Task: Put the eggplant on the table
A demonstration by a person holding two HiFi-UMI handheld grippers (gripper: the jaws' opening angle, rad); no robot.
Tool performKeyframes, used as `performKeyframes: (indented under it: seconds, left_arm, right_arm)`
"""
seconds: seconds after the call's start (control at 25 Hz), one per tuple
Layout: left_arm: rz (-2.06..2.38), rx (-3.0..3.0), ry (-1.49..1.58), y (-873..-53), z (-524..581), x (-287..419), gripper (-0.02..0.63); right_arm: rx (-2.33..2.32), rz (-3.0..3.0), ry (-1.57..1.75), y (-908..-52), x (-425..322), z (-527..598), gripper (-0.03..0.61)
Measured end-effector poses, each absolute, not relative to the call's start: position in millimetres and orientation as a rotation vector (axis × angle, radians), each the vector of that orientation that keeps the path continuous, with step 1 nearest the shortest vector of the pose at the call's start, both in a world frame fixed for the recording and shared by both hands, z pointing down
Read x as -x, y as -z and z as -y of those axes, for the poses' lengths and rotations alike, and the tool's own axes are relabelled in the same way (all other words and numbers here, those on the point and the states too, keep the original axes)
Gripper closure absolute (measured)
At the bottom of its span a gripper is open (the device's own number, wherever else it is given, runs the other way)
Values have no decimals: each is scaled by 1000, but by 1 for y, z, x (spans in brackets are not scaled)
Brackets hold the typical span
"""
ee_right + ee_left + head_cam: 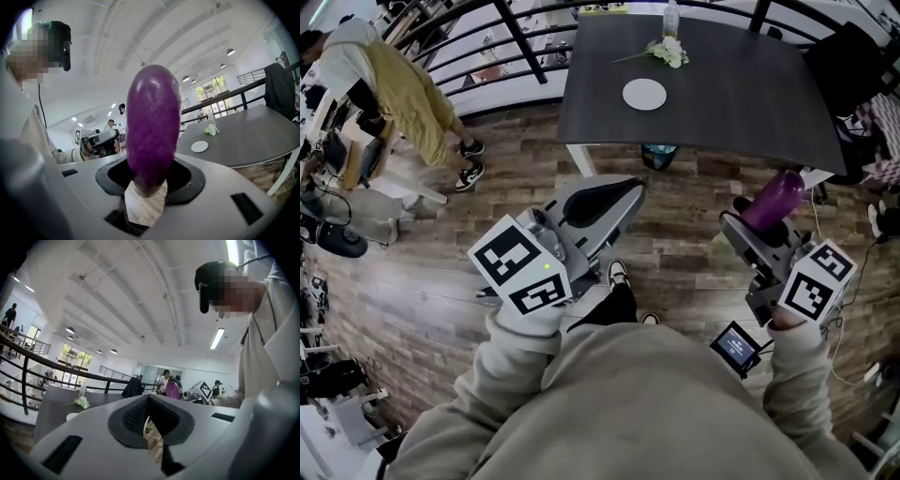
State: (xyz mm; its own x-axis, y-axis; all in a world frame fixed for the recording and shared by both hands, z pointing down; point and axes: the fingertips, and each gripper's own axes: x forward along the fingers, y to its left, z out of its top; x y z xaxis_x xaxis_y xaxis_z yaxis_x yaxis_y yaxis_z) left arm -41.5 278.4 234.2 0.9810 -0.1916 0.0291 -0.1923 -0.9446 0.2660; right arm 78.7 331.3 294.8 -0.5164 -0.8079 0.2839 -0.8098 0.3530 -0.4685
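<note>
- Wood-plank flooring [675,253] fills the near part of the room, and a dark table [741,84] stands on the far side of it, in front of a black railing [487,56].
- On the table lie a white plate [644,94], a small bunch of white flowers [667,52] just beyond it, and a bottle [671,17] at the far edge.
- The right gripper [748,225] is clamped on the lower end of the purple eggplant [773,200], which stands up out of the jaws.
- The eggplant is in the air over the floor, on the near side of the table's near right edge and not touching the tabletop.
- The left gripper [623,192] is on the left, over the floor and short of the table; its jaws are closed together with nothing between them.
- A small lit screen [737,347] sits beside the right sleeve.
- A bystander [394,84] in a yellowish garment stands at the far left by the railing.
</note>
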Motion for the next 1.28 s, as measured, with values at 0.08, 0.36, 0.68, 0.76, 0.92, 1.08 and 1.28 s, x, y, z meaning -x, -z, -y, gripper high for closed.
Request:
performKeyframes:
  seconds: [0.08, 0.36, 0.68, 0.76, 0.92, 1.08, 1.28]
  left_arm:
    - [270, -2857, -3, -235, -251, 37, 607]
    - [195, -2869, -9, -235, -199, 28, 607]
    - [127, -2895, 10, -224, -146, 30, 607]
    - [103, -2894, 24, -222, -135, 32, 607]
    - [98, -2883, 58, -220, -121, 40, 607]
    - [94, -2868, 84, -220, -114, 44, 607]
    - [171, -2840, 101, -226, -93, 50, 607]
  right_arm:
    - [-1539, 2573, -900, -296, -79, -307, 394]
    - [-1586, 2545, -909, -295, -87, -254, 394]
    - [-1617, 2549, -897, -290, -81, -191, 394]
    - [-1616, 2545, -866, -284, -74, -177, 394]
    - [-1609, 2537, -866, -281, -62, -166, 394]
    - [-1633, 2517, -919, -282, -73, -164, 394]
    - [-1625, 2520, -934, -285, -77, -145, 394]
